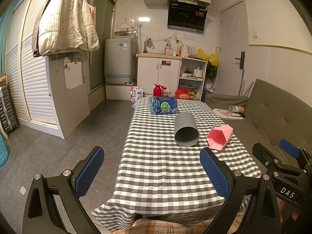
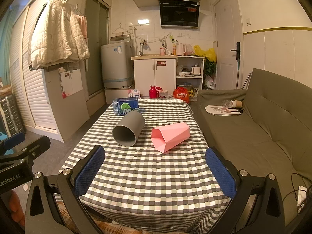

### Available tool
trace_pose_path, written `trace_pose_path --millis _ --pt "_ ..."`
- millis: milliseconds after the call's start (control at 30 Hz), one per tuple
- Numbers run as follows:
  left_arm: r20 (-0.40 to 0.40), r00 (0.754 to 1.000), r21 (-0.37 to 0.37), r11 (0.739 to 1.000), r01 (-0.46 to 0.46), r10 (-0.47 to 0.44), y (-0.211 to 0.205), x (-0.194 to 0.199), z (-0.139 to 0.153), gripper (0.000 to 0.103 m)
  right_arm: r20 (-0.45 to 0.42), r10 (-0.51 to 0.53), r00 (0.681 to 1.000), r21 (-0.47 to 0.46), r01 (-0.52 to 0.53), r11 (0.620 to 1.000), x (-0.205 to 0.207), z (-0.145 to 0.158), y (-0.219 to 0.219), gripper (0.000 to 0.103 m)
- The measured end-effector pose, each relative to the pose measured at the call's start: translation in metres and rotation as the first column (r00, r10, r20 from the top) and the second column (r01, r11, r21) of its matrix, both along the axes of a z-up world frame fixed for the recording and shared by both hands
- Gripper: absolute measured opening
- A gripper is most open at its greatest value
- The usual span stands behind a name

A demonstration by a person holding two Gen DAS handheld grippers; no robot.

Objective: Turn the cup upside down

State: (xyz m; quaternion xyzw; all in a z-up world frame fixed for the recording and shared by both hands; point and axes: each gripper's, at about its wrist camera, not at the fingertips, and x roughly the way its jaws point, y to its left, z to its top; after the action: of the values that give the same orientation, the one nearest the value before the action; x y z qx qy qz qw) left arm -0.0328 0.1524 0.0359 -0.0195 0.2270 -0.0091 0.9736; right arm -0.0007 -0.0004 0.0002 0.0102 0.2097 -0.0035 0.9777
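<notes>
A grey round cup [image 1: 186, 129] lies on its side on the checkered tablecloth [image 1: 156, 171], its open mouth toward me; it also shows in the right wrist view [image 2: 128, 129]. A pink faceted cup [image 1: 220, 137] lies on its side to its right, also seen in the right wrist view [image 2: 169, 136]. My left gripper [image 1: 152, 167] is open and empty over the table's near left edge. My right gripper [image 2: 155, 167] is open and empty over the near end of the table, short of both cups.
A blue drink bottle [image 1: 163, 105] lies on its side at the far end of the table [image 2: 126, 106]. A grey sofa [image 2: 263, 117] runs along the right with papers and a paper cup [image 2: 237, 103]. Floor and cabinets lie to the left.
</notes>
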Motion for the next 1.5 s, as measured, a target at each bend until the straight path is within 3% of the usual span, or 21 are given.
trace_pose_path --millis 1200,1500 --pt "-0.002 1.000 -0.002 1.000 0.000 0.000 0.000 0.000 0.000 0.101 0.004 0.003 1.000 -0.008 -0.003 1.000 0.003 -0.002 0.005 0.103" --pt "-0.062 0.998 0.005 1.000 -0.023 0.023 0.003 0.019 0.000 0.101 -0.027 -0.022 0.999 -0.027 0.021 0.999 0.007 0.000 0.003 0.103"
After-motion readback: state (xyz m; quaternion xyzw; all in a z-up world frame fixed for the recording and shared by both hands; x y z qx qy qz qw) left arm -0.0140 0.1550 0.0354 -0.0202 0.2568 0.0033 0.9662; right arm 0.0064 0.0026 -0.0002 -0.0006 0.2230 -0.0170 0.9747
